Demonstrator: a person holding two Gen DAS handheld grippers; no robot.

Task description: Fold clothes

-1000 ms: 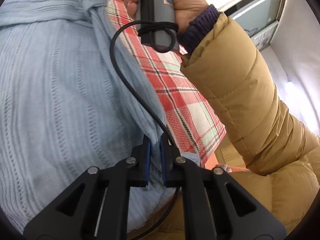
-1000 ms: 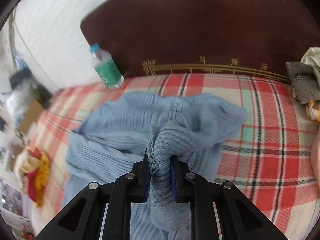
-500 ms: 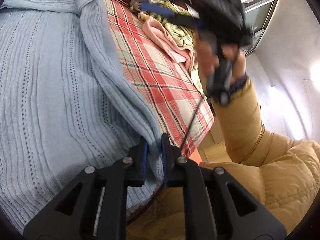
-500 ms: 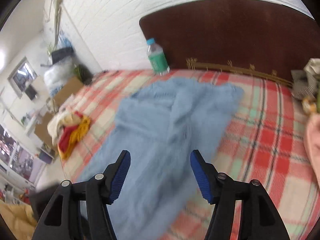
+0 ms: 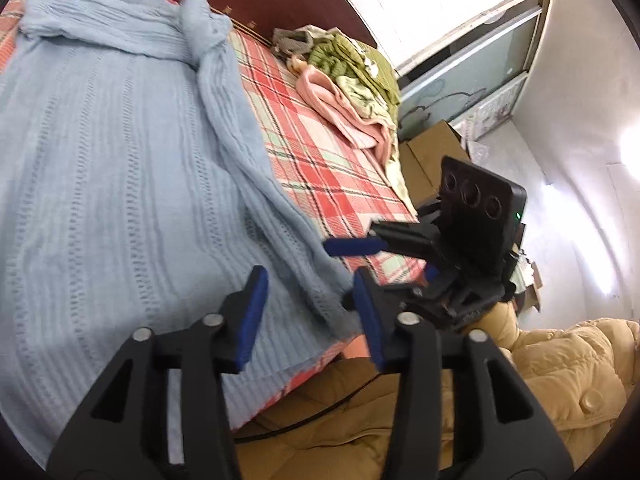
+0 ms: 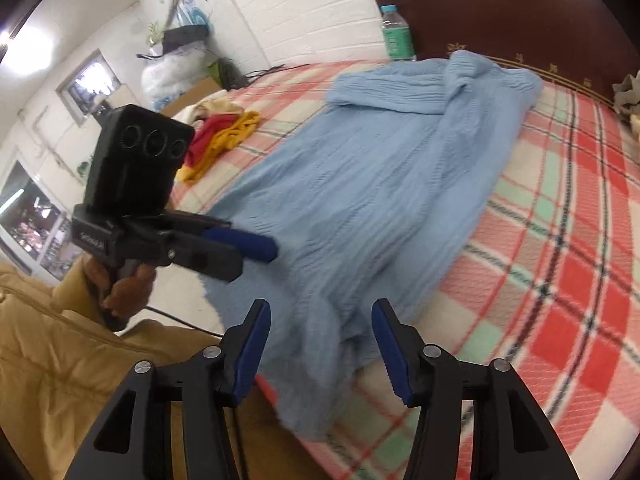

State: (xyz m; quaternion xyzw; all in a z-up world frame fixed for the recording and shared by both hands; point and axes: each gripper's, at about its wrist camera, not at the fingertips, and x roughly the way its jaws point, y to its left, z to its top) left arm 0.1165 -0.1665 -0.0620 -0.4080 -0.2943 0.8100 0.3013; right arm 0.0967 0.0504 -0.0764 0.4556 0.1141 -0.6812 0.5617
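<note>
A light blue knit sweater (image 5: 120, 160) lies lengthwise on the red plaid bed (image 5: 320, 160), with a sleeve folded along its right side and its hem hanging over the near edge. It also shows in the right wrist view (image 6: 380, 184). My left gripper (image 5: 308, 300) is open just above the hem corner, holding nothing. My right gripper (image 6: 320, 332) is open over the hem, empty. Each gripper shows in the other's view: the right one (image 5: 352, 246), the left one (image 6: 240, 244).
A pile of pink and green clothes (image 5: 344, 80) lies at the bed's far right. Red and yellow clothes (image 6: 224, 136) lie at the bed's left. A water bottle (image 6: 394, 36) stands by the dark headboard (image 6: 500, 12). Cardboard boxes (image 5: 428, 156) stand beside the bed.
Both grippers let go of the sweater: the right opened first and pulled back to the bed's near edge, then the left opened at the hem. The sweater now lies flat.
</note>
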